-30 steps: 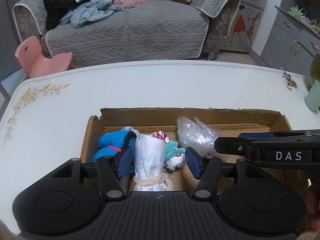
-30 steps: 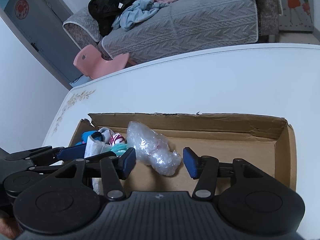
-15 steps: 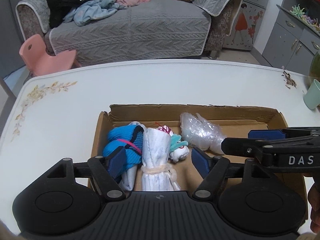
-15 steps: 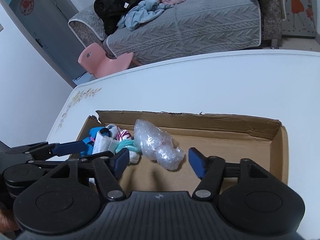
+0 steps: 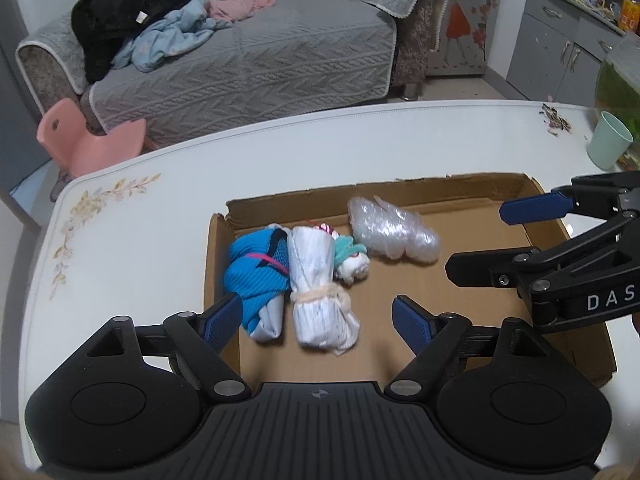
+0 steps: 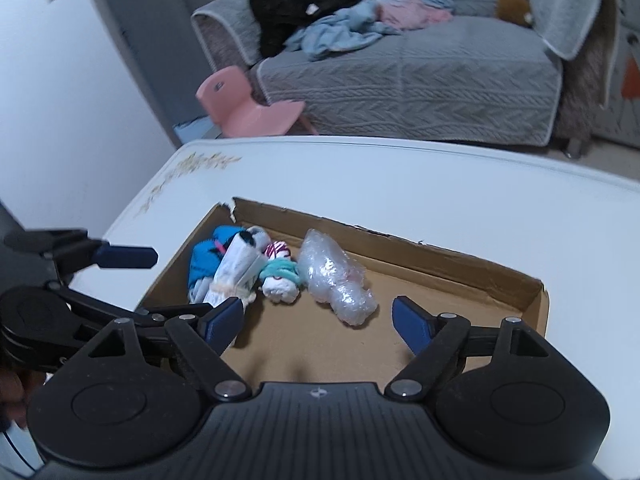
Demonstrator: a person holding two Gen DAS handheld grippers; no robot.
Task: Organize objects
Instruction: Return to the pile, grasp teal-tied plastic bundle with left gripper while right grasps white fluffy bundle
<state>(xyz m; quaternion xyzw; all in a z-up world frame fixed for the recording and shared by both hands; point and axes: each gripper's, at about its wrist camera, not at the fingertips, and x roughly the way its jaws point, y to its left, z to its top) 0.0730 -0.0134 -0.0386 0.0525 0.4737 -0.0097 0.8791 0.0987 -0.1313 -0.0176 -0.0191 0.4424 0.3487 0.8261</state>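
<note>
A shallow cardboard box (image 5: 432, 188) (image 6: 472, 268) lies on the white table. In its left part sit a blue rolled bundle (image 5: 256, 272) (image 6: 202, 266), a white rolled bundle tied with a band (image 5: 316, 284) (image 6: 234, 276), a small teal and white bundle (image 5: 352, 258) (image 6: 280, 280) and a clear plastic wrapped packet (image 5: 394, 234) (image 6: 336, 280). My left gripper (image 5: 318, 322) hangs above the bundles, jaws opening, nothing pressed between them. My right gripper (image 6: 318, 322) hovers over the box floor in front of the packet, jaws opening and empty.
The white table (image 5: 320, 148) has a floral print at its left edge and a pale green cup (image 5: 610, 146) at the right. Beyond it stand a grey sofa (image 5: 248, 48) with heaped clothes, a pink child chair (image 5: 88, 140) and grey cabinets (image 5: 560, 36).
Both grippers have opened wider and drawn up and back from the box. The white bundle, earlier between the left jaws, now lies free in the box.
</note>
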